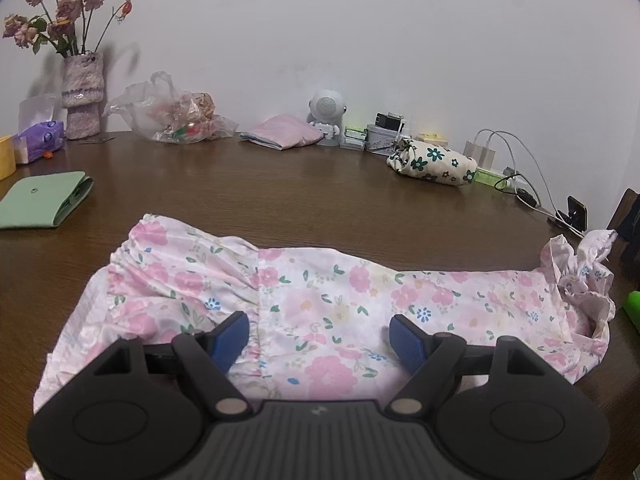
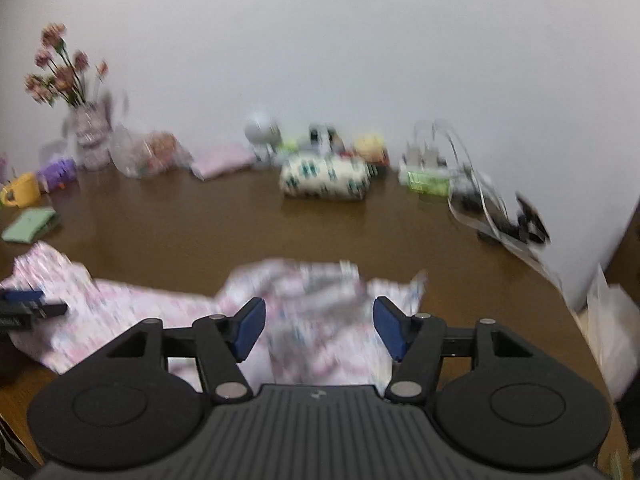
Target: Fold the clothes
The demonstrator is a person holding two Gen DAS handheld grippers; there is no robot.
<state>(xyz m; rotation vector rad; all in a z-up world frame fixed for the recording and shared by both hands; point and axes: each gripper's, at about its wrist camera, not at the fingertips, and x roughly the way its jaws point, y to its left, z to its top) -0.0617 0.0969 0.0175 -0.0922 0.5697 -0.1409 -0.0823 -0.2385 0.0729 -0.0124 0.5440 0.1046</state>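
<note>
Here: floral garment (image 1: 320,304) flat on worktop (image 1: 280,200); left gripper (image 1: 319,340) jaws spread above it, right gripper (image 2: 319,330) jaws spread, pinching nothing.

I'm seeing thin matt floral cloth on the dress (image 1: 320,300), a glossy wood table (image 1: 280,192), and ribbed blue pads (image 1: 412,344) on matt black plastic.

Left wrist camera sits close above the near edge of the table (image 1: 320,200), angled down and forward toward the far wall, over the floral garment (image 1: 320,292). Right wrist camera looks the same way from further toward the table's right end; its picture is blurred. Both views share the garment, the flower vase (image 1: 82,96) at the far left corner and the floral pouch (image 1: 434,162) along the far edge.
</note>
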